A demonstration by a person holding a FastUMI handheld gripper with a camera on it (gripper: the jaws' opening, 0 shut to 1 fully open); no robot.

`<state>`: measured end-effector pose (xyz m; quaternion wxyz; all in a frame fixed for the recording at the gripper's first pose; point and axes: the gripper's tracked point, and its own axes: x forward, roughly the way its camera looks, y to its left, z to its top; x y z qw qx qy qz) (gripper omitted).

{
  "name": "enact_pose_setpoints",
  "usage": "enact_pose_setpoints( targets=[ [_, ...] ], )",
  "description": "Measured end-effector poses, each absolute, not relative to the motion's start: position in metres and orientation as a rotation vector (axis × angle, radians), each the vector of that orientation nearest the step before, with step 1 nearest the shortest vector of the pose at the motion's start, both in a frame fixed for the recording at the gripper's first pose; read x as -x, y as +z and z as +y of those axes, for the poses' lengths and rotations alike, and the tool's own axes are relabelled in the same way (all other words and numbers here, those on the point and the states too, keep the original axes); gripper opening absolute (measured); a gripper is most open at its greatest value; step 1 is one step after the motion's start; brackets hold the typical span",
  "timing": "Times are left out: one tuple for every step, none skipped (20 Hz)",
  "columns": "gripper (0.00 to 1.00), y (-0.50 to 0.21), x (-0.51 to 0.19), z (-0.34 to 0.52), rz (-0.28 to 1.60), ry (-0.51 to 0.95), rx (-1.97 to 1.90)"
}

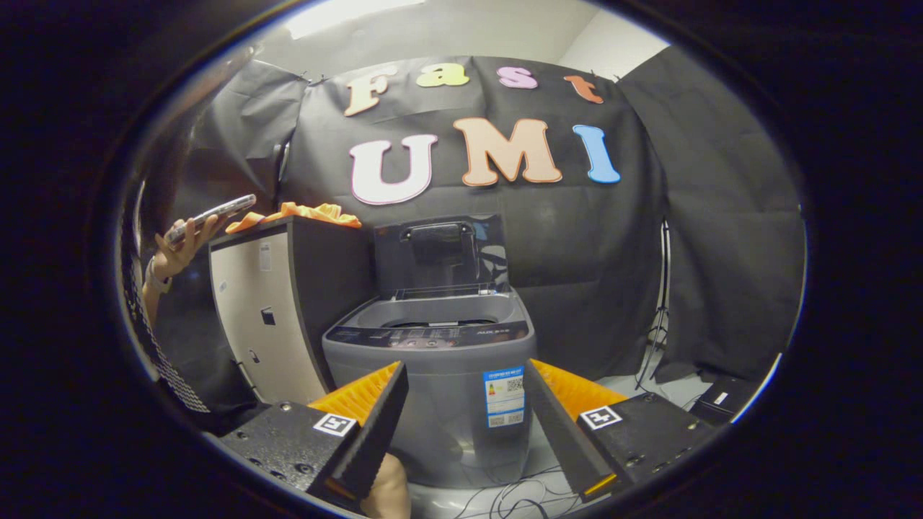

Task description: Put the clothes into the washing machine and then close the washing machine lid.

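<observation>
The gripper (465, 425) hangs spread wide and empty, its two fingers apart with the grey washing machine (433, 375) standing beyond and between them. The machine's lid (440, 254) is raised upright at the back, so the tub opening is free to receive a load. The clothes (303, 213), an orange bundle, lie on top of the tall cabinet (288, 303) just beside the machine on its left, well beyond the fingers and higher than the tub rim. A person's hand (184, 241) holds up a phone (210, 214) near the cabinet's far side. The task looks to be at its opening step: nothing is picked up yet, and the tub seems empty, though its inside is too shadowed to be sure. The next move calls for lifting the gripper up and to the left toward the cabinet top, bringing the open fingers around a fold of the orange cloth and closing on it before carrying it over the tub.
</observation>
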<state>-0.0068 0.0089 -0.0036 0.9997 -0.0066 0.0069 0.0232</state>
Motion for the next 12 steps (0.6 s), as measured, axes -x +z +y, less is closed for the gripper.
enact_pose_setpoints(
  targets=[
    [0.97,-0.003,0.007,0.009,0.011,0.047,0.018],
    [0.97,-0.002,0.007,0.008,0.009,0.042,0.022],
    [0.97,-0.001,0.006,0.006,0.004,0.034,0.023],
    [0.97,-0.001,0.006,0.005,0.004,0.019,0.026],
    [0.97,0.0,0.006,0.004,-0.005,0.005,0.027],
    [0.97,0.002,0.007,0.003,-0.016,-0.008,0.033],
    [0.97,0.003,0.005,0.003,-0.026,-0.021,0.038],
    [0.97,0.005,0.002,0.004,-0.034,-0.029,0.038],
    [0.97,0.013,-0.005,0.011,-0.044,-0.031,0.028],
    [0.97,0.024,-0.02,0.018,-0.048,-0.033,0.022],
    [0.97,0.033,-0.032,0.026,-0.044,-0.034,0.018],
    [0.97,0.042,-0.04,0.036,-0.039,-0.027,0.015]
  ],
)
